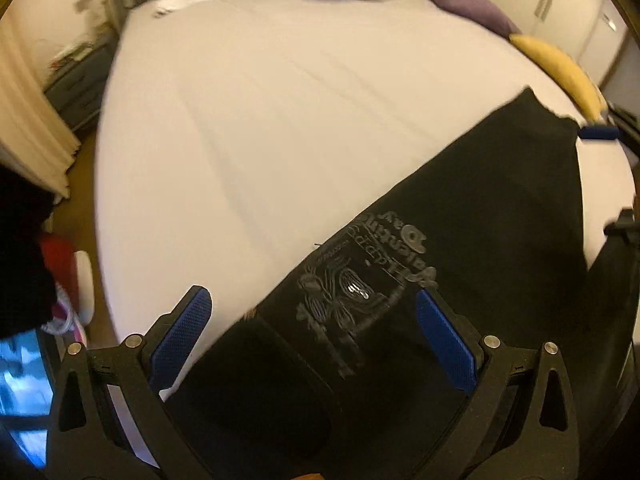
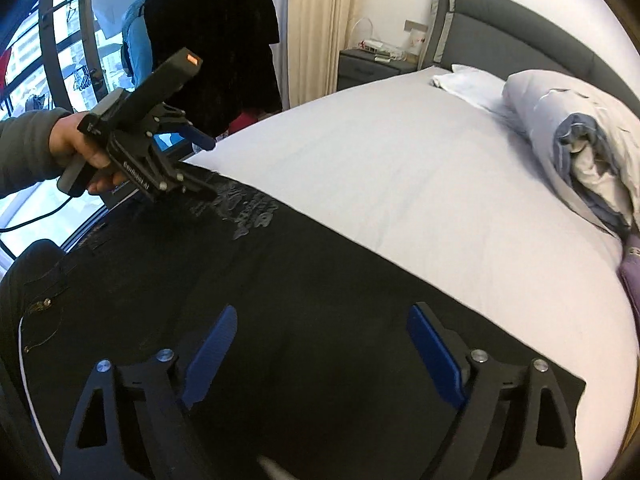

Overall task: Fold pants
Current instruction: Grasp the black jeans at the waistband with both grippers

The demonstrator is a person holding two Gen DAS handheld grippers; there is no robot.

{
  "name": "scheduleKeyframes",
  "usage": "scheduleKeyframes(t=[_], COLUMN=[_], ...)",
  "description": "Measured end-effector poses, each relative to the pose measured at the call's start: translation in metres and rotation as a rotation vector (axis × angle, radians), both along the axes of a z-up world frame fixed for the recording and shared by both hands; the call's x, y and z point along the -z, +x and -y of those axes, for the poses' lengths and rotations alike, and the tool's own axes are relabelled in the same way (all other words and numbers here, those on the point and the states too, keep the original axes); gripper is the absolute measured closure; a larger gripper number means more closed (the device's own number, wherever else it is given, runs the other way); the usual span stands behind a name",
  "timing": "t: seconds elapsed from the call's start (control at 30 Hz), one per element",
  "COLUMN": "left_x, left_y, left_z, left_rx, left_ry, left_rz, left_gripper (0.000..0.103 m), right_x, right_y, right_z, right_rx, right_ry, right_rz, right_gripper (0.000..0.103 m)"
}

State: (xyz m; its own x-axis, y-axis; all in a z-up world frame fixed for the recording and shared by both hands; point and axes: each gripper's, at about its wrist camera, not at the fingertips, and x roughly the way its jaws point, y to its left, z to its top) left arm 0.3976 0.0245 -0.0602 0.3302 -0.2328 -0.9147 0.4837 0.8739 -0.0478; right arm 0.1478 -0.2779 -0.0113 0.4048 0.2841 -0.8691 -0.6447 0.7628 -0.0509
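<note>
Both grippers, left (image 1: 312, 332) and right (image 2: 320, 344), hover with jaws spread wide and nothing between the pads, over black pants (image 2: 280, 280) lying flat along the near edge of the bed (image 2: 400, 152). The far sheet is bare up to a rolled duvet (image 2: 580, 128) by the grey headboard (image 2: 520, 20)
</note>
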Motion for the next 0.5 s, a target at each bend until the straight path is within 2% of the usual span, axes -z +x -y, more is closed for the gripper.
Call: scheduleKeyframes(t=[0.17,0.3,0.43,0.5], left_x=[0.023,0.037,0.040,0.037], left_y=[0.023,0.039,0.044,0.046], left_z=[0.001,-0.006,-0.009,-0.009], left_rx=[0.044,0.021,0.052,0.074], left_ry=[0.038,0.012,0.017,0.007], left_rz=[-0.088,-0.180,-0.206,-0.215], left_gripper=[0.001,0.001,0.001,0.009], right_x=[0.019,0.032,0.040,0.042], right_y=[0.020,0.027,0.039,0.044], right_z=[-0.002,-0.004,-0.008,-0.009], right_rx=[-0.028,-0.045,-0.065,-0.073], right_ry=[0.007,0.007,-0.002,-0.005], right_rz=[-0.040,-0.081,-0.112,-0.118], right_gripper=[0.020,0.027,0.033,0.034])
